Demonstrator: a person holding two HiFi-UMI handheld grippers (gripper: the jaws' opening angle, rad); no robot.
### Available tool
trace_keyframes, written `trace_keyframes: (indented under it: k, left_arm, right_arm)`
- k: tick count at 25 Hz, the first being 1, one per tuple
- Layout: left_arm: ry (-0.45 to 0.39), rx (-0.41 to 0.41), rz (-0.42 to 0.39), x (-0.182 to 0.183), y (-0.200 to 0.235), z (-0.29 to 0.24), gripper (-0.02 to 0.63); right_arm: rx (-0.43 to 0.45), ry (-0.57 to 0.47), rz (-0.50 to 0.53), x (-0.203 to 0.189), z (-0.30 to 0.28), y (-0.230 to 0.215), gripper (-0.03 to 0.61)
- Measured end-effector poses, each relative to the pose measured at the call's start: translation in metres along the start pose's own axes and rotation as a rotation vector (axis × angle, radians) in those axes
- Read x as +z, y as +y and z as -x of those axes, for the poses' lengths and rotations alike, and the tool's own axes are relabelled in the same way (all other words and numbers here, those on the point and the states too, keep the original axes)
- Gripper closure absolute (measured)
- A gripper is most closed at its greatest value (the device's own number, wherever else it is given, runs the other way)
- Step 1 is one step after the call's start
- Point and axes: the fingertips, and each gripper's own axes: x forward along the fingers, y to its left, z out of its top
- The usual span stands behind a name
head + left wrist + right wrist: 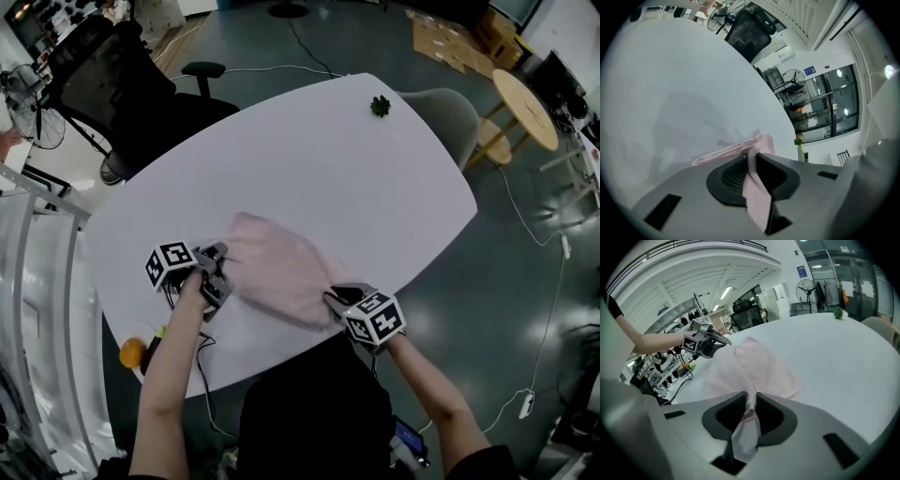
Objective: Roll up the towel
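A pale pink towel (277, 267) lies crumpled on the white table (375, 187), near its front edge. My left gripper (223, 261) is at the towel's left end, shut on a fold of the cloth. In the left gripper view the pink towel (726, 151) runs up between the jaws of the left gripper (753, 157) and trails out flat on the table. My right gripper (333, 298) grips the towel's right near corner. In the right gripper view the towel (757, 364) rises from the table into the shut right gripper (751, 399), and the left gripper (724, 341) shows at its far end.
A small green plant-like thing (380, 106) sits near the table's far edge. A black office chair (122, 84) stands at the back left and a grey chair (450, 117) at the back right. An orange object (131, 353) and cables lie by the front left edge.
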Motion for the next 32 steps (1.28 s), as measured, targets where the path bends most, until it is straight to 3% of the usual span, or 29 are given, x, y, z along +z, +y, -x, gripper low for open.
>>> trace_keyframes:
  k: [2, 5, 6, 11, 16, 21, 26, 32]
  left_arm:
    - [0.018, -0.031, -0.022, -0.002, -0.008, -0.003, 0.498]
    - [0.076, -0.119, -0.076, -0.009, -0.031, -0.002, 0.305]
    - [0.091, -0.135, -0.103, -0.010, -0.037, 0.001, 0.275]
    - [0.100, -0.164, -0.220, -0.005, -0.052, 0.028, 0.249]
    - [0.072, -0.149, -0.259, 0.008, -0.036, 0.059, 0.249]
    - [0.088, -0.126, -0.175, 0.001, 0.001, 0.068, 0.250]
    - [0.118, -0.145, -0.123, -0.018, 0.013, 0.064, 0.249]
    - [0.132, -0.134, -0.084, -0.028, 0.021, 0.047, 0.249]
  right_arm:
    - [-0.019, -0.002, 0.005, -0.001, -0.001, -0.002, 0.495]
    - [-0.053, -0.020, 0.023, -0.001, 0.004, -0.003, 0.485]
    - [-0.063, -0.028, 0.030, 0.000, 0.008, -0.002, 0.477]
    - [-0.120, -0.067, 0.115, 0.010, 0.034, -0.001, 0.411]
    - [-0.176, -0.096, 0.308, 0.028, 0.065, 0.022, 0.377]
    - [-0.161, -0.083, 0.478, 0.031, 0.062, 0.064, 0.353]
    - [-0.132, -0.054, 0.550, 0.019, 0.037, 0.096, 0.348]
    - [-0.184, 0.025, 0.657, -0.009, 0.012, 0.096, 0.330]
